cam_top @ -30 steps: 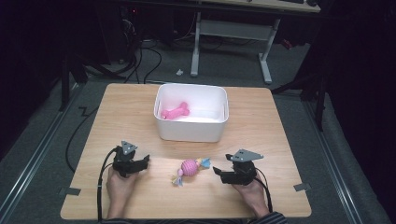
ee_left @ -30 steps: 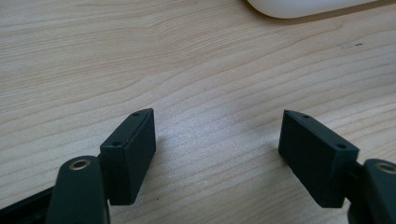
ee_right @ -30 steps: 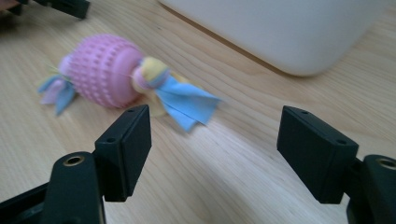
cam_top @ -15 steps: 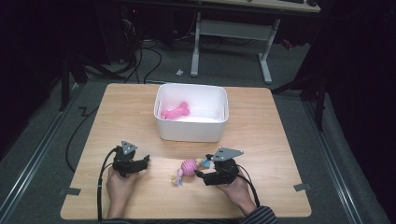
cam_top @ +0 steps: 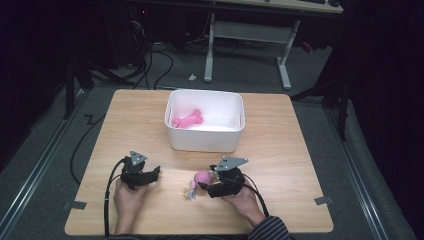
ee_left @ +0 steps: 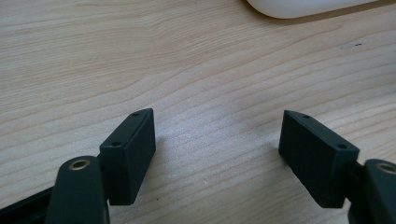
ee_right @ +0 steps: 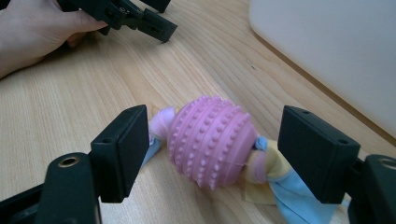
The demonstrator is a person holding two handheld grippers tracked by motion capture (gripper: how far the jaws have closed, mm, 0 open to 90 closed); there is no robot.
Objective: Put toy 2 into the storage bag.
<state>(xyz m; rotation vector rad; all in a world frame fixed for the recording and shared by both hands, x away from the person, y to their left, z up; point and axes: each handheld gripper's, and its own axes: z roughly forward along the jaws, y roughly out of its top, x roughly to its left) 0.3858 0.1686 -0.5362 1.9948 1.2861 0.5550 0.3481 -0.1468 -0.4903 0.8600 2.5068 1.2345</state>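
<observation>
Right gripper spread wide, the pink studded ball toy between its jaws, untouched; left gripper released over bare table.

Lab: cable-strewn floor, desk frame

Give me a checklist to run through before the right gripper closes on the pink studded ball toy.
1. Pink studded ball toy with cloth tails sits between the right gripper fingers: ok.
2. Right fingers open wider than the ball, not yet pressing on it: ok.
3. Cloth tails clear of the fingers: not ok; the blue and yellow cloth lies by one finger.
4. White plastic bin within view, with room beside the pink bone toy: ok.
5. Left gripper open, empty and apart from the toy: ok.
6. Grip centred on the ball: cannot tell.
</observation>
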